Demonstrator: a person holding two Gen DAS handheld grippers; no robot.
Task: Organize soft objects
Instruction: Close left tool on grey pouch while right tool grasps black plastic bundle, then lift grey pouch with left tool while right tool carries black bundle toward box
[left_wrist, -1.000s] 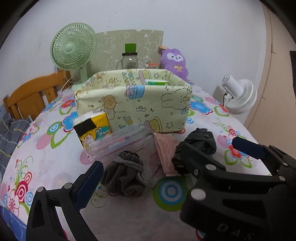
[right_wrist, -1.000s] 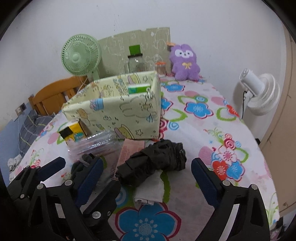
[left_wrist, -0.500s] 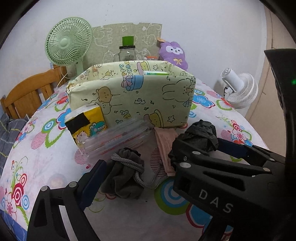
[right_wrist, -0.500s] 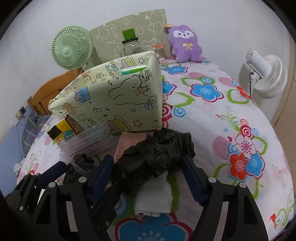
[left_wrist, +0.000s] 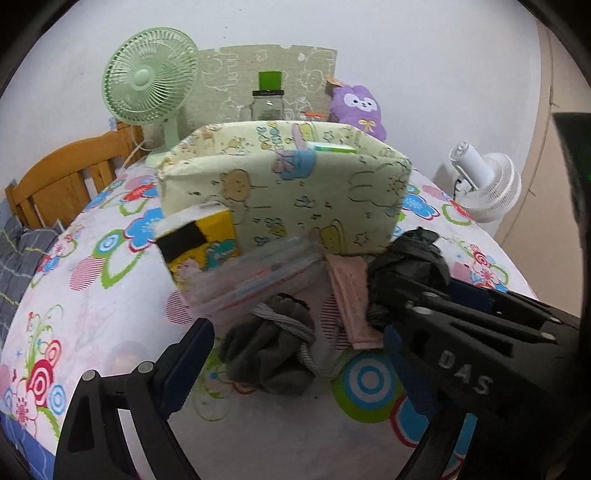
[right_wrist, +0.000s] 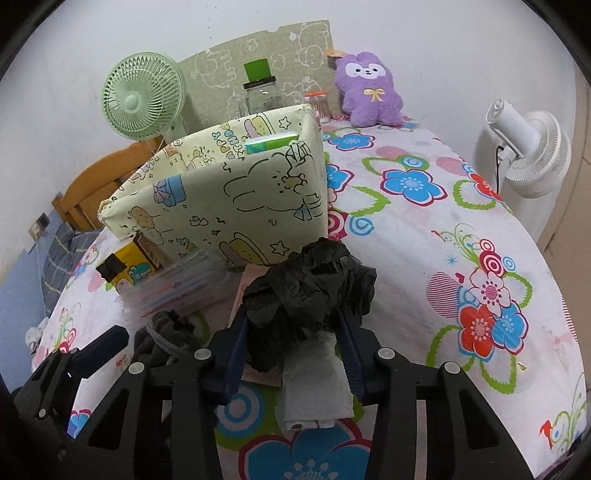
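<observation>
A pale yellow cartoon-print fabric bin (left_wrist: 288, 192) stands mid-table, also in the right wrist view (right_wrist: 236, 199). My right gripper (right_wrist: 291, 354) is shut on a crumpled black bag (right_wrist: 314, 291), which also shows in the left wrist view (left_wrist: 406, 266). A white folded cloth (right_wrist: 314, 391) lies under it. My left gripper (left_wrist: 288, 373) is open around a grey drawstring pouch (left_wrist: 269, 354), without touching it. A pink cloth (left_wrist: 351, 295) lies between pouch and bag.
A yellow tissue pack (left_wrist: 199, 243) and a clear plastic packet (left_wrist: 251, 284) lean at the bin's front. A green fan (left_wrist: 147, 81), a jar (left_wrist: 267, 103) and a purple plush (right_wrist: 369, 88) stand at the back. A white fan (right_wrist: 528, 155) is off the right edge.
My right gripper moved forward and closed its fingers on the black bag. My left gripper moved closer to the grey pouch and stayed open.
</observation>
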